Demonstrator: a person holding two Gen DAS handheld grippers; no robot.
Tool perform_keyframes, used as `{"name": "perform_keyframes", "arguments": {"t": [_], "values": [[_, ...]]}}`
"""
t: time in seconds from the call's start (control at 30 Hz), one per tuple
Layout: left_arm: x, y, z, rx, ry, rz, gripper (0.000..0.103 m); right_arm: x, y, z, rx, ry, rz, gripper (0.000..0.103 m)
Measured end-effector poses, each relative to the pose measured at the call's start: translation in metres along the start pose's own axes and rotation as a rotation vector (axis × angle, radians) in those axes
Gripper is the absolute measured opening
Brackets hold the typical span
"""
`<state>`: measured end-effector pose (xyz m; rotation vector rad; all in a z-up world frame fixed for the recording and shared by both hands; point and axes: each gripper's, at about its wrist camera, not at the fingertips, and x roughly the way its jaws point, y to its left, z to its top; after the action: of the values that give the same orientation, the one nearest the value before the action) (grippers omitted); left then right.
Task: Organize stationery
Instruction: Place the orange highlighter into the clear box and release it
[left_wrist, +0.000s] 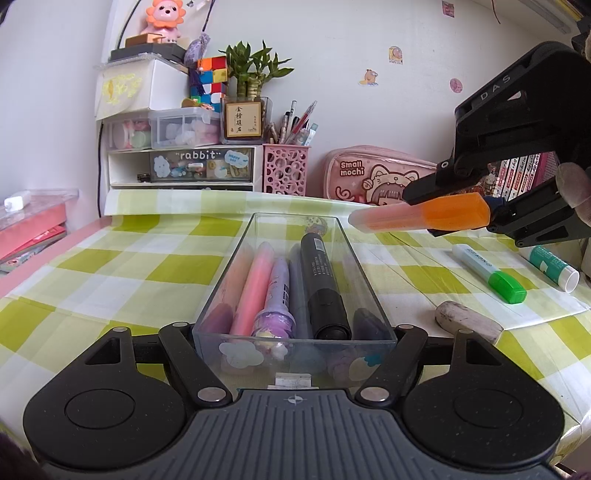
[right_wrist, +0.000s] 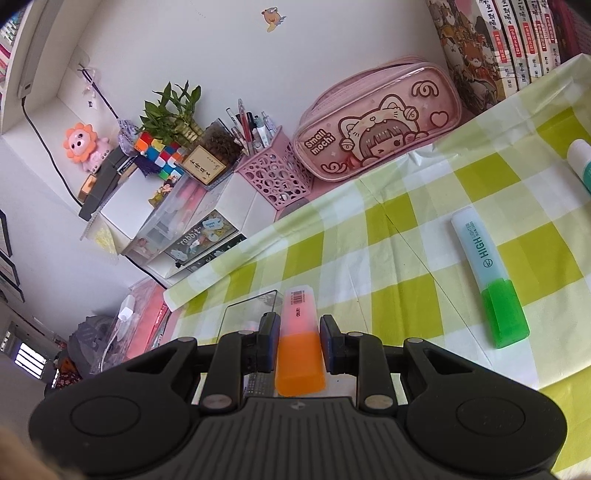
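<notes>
A clear tray (left_wrist: 236, 266) sits on the green checked cloth, and my left gripper (left_wrist: 293, 328) is shut on its near end, one finger against each side wall. Inside lie a pink highlighter (left_wrist: 255, 288), a purple pen (left_wrist: 275, 306), a grey pen (left_wrist: 295, 291) and a black marker (left_wrist: 321, 288). My right gripper (left_wrist: 421, 214) (right_wrist: 298, 332) is shut on an orange highlighter (left_wrist: 454, 212) (right_wrist: 299, 365), held in the air to the right of the tray's far end, cap end pointing at it. The tray's corner (right_wrist: 251, 306) shows just beyond the right fingers.
A green highlighter (left_wrist: 487, 273) (right_wrist: 491, 280), a teal glue stick (left_wrist: 552, 267) (right_wrist: 581, 162) and a worn eraser (left_wrist: 467, 320) lie right of the tray. At the back stand a pink pen cup (left_wrist: 285, 170), a pink pencil case (left_wrist: 369, 181), drawers (left_wrist: 181, 162) and books (left_wrist: 524, 170).
</notes>
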<state>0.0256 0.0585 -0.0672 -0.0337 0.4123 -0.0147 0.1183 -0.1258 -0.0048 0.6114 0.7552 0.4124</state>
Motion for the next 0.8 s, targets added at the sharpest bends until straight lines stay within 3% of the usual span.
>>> {"name": "perform_keyframes", "arguments": {"t": [0.17,0.37,0.8], "values": [[0.000,0.000,0.000,0.000,0.000,0.000,0.074,-0.007,0.011,-0.003,-0.018,-0.005,0.044,0.026],[0.000,0.000,0.000,0.000,0.000,0.000,0.074,0.006,0.030,-0.009,-0.043,0.048,0.090,0.026],[0.000,0.000,0.000,-0.001,0.000,0.000,0.074,0.041,0.056,-0.014,-0.113,0.100,-0.034,0.026]]}}
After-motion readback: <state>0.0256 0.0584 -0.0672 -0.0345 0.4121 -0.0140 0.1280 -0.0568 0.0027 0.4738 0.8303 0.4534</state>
